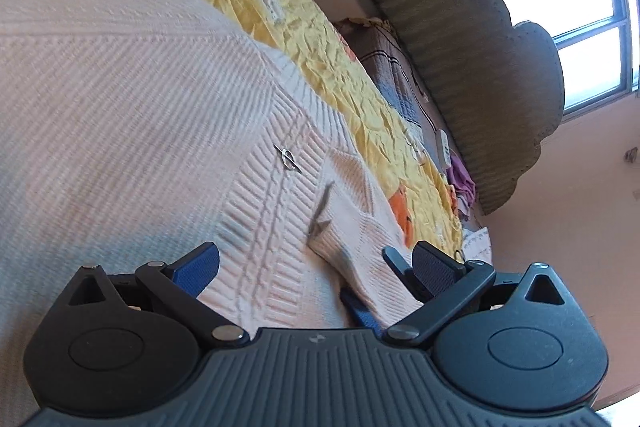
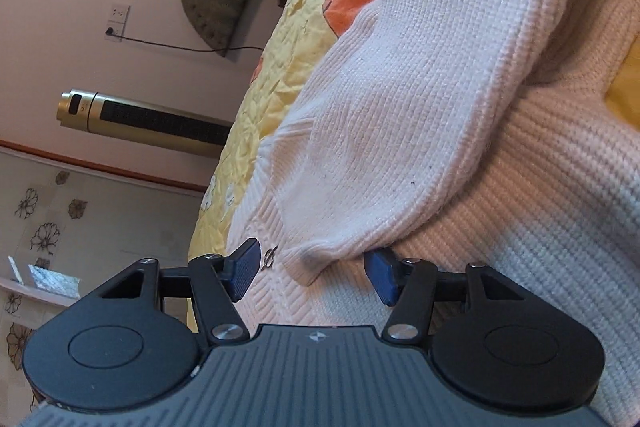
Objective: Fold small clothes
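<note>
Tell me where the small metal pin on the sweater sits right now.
In the left wrist view the metal pin sits on the pink sweater's ribbed band, just left of the folded sleeve cuff, ahead of the open left gripper.

A pale pink knit sweater [image 1: 120, 99] lies spread on the bed, one sleeve [image 2: 400, 115] folded across it.

left wrist: close over sweater [image 1: 132, 99] | right wrist: close | shared: sweater, probably bedspread [image 2: 280, 39]
</note>
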`<action>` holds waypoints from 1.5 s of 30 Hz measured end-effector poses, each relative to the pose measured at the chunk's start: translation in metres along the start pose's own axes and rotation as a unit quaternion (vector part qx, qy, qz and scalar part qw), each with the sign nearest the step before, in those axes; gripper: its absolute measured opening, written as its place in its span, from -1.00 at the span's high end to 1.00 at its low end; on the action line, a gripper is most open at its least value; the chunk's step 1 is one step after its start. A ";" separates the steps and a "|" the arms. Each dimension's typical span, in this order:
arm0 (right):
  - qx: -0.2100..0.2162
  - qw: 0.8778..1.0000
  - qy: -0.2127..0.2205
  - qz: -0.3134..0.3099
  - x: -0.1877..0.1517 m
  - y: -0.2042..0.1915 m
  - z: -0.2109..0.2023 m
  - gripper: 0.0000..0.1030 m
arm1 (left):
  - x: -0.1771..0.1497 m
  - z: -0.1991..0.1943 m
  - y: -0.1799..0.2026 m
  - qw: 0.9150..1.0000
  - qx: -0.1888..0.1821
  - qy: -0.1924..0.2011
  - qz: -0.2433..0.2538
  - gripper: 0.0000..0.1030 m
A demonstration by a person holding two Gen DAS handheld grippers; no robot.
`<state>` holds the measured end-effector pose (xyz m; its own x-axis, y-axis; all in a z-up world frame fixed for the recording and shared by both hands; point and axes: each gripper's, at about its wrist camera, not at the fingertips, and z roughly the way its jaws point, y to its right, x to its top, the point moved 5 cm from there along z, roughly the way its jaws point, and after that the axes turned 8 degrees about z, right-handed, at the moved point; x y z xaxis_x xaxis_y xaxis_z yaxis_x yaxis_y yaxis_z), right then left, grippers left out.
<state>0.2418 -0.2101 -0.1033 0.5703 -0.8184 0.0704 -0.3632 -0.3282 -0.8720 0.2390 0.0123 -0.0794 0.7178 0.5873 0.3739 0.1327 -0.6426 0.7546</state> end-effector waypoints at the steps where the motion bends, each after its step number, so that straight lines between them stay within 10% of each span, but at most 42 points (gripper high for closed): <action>1: -0.003 1.000 0.008 0.011 0.001 0.002 0.003 -0.20 | 0.000 0.006 0.004 1.000 -0.012 -0.008 -0.010 -1.00; 5: -0.022 0.999 0.026 0.022 0.002 -0.002 0.008 -0.20 | -0.002 0.030 0.014 0.998 -0.034 -0.030 -0.034 -1.00; 7: -0.034 0.999 0.031 0.023 0.004 -0.001 0.012 0.40 | -0.003 0.042 0.015 0.998 -0.028 -0.037 -0.046 -1.00; 10: -0.018 0.998 0.023 0.052 0.009 0.019 0.017 0.80 | -0.006 0.056 0.012 0.996 -0.030 -0.047 -0.070 -1.00; 22: 0.226 0.945 -0.051 0.232 0.017 0.043 -0.001 0.73 | -0.012 0.087 0.019 0.986 -0.061 -0.034 -0.149 -0.95; 26: 0.236 0.942 -0.056 0.233 0.019 0.044 -0.005 0.73 | -0.012 0.096 0.016 0.984 -0.062 -0.039 -0.164 0.22; 31: 0.227 0.945 -0.064 0.225 0.016 0.050 -0.004 0.72 | -0.014 0.103 0.013 0.985 -0.042 -0.048 -0.159 0.24; 34: 0.220 0.949 -0.064 0.216 0.014 0.051 -0.002 0.72 | -0.012 0.103 0.017 0.991 -0.023 -0.047 -0.126 0.78; 40: 0.167 0.971 -0.053 0.161 0.017 0.044 -0.008 -0.18 | 0.002 0.082 0.028 1.000 0.027 -0.008 -0.013 0.88; 45: 0.143 0.986 -0.074 0.049 0.020 0.023 -0.041 -0.42 | 0.017 0.058 0.022 0.998 0.047 0.013 0.042 0.92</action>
<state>0.2150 -0.2533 -0.1018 0.6510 -0.7555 -0.0739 -0.2122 -0.0876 -0.9733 0.2935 -0.0207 -0.0876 0.7109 0.5411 0.4493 0.1367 -0.7329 0.6664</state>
